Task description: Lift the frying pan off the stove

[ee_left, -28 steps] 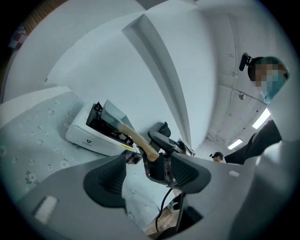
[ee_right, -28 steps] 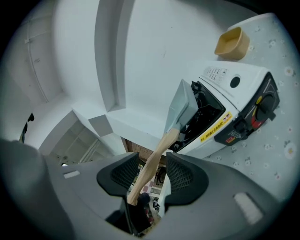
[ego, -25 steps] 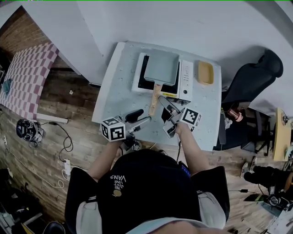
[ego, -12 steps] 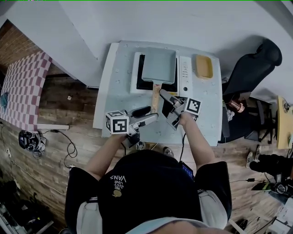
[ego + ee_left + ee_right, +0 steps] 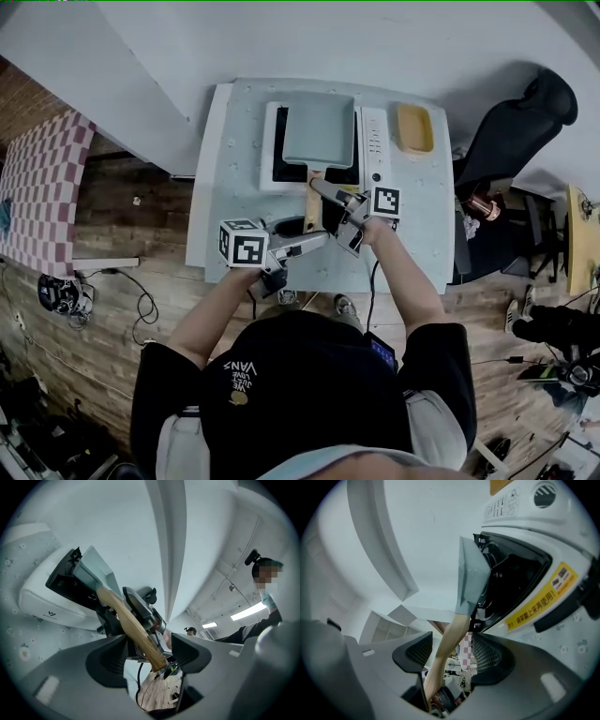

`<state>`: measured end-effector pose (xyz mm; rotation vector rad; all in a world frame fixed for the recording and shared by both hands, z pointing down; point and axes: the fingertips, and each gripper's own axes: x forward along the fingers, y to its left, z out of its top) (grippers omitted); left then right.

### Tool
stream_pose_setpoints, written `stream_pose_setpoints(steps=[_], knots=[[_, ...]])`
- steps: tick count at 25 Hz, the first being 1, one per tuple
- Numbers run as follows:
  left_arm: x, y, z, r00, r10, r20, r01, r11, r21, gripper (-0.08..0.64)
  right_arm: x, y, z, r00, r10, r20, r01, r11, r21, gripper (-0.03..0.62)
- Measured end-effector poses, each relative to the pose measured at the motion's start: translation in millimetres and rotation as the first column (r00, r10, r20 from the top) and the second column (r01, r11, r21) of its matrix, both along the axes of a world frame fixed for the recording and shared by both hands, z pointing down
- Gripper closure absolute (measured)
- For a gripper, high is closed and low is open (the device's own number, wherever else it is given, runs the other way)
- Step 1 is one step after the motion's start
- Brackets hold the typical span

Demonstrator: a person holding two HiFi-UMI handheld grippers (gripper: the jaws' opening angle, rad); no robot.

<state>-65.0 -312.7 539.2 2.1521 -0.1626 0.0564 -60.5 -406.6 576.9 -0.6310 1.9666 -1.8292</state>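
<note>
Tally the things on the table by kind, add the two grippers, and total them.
White induction stove with black top: 1
Square grey-green frying pan with wooden handle: 1
Yellow rectangular tray: 1
Grey two-jaw grippers: 2, the left gripper and the right gripper, whose jaws are opening with the pan's handle between them
Total: 5

The head view is looking steeply down onto the surface (image 5: pixel 230 187). Both gripper views are peering closely along the left fingers (image 5: pixel 105 660) and right fingers (image 5: pixel 490 660) from opposite sides, sharing the wooden handle (image 5: pixel 126 620).
</note>
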Motion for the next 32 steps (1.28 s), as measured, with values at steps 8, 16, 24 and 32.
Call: stream_pose_setpoints(steps=[8, 16, 24, 32], knots=[[-4, -4, 6, 1.000, -0.010, -0.010, 0.010, 0.999, -0.050, 0.345, -9, -12, 0, 1.000, -0.022, 0.017, 0.022, 1.000, 0.009, 0.354], [0, 0, 7, 1.000, 0.009, -0.026, -0.012, 0.994, -0.112, 0.374, -12, -11, 1, 0.999, -0.042, 0.016, 0.042, 0.999, 0.010, 0.374], [0, 0, 14, 1.000, -0.002, 0.005, 0.003, 0.989, -0.147, 0.408, -7, -12, 5, 0.998, 0.027, 0.053, -0.027, 1.000, -0.001, 0.396], [-6, 20, 25, 0.996, 0.018, 0.082, -0.010, 0.995, -0.096, 0.411, -9, 9, 5, 0.997, 0.042, 0.057, -0.043, 0.999, 0.008, 0.411]])
